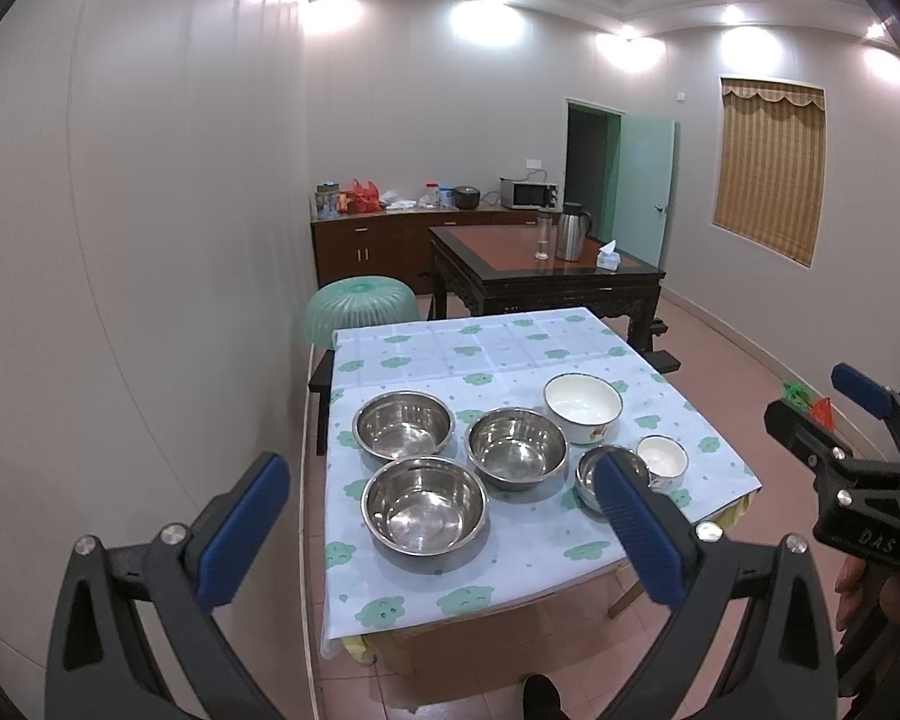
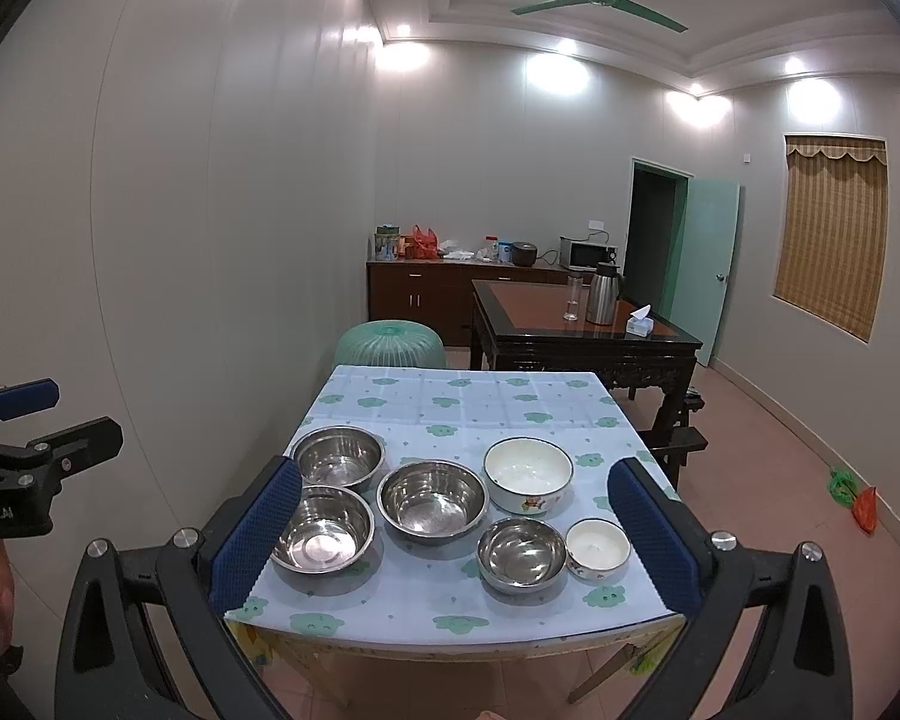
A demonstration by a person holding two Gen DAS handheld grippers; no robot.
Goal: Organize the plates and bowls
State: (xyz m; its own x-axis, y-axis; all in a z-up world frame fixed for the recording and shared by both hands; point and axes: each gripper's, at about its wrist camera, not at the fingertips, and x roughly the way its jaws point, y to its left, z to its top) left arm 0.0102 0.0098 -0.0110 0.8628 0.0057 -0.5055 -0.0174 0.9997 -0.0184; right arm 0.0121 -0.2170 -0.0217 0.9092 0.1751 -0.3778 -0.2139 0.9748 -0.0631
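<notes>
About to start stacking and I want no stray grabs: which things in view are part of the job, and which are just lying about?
Job:
- four steel bowls, three large and one small
- large white enamel bowl
- small white bowl

Lying about:
- green mesh food cover
- thermos jug
- tissue box
- microwave

Both grippers open, holding nothing.

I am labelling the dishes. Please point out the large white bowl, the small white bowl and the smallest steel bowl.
large white bowl (image 2: 527, 471): right wrist view, inner bottom.
small white bowl (image 2: 597, 543): right wrist view, inner bottom.
smallest steel bowl (image 2: 521, 552): right wrist view, inner bottom.
</notes>
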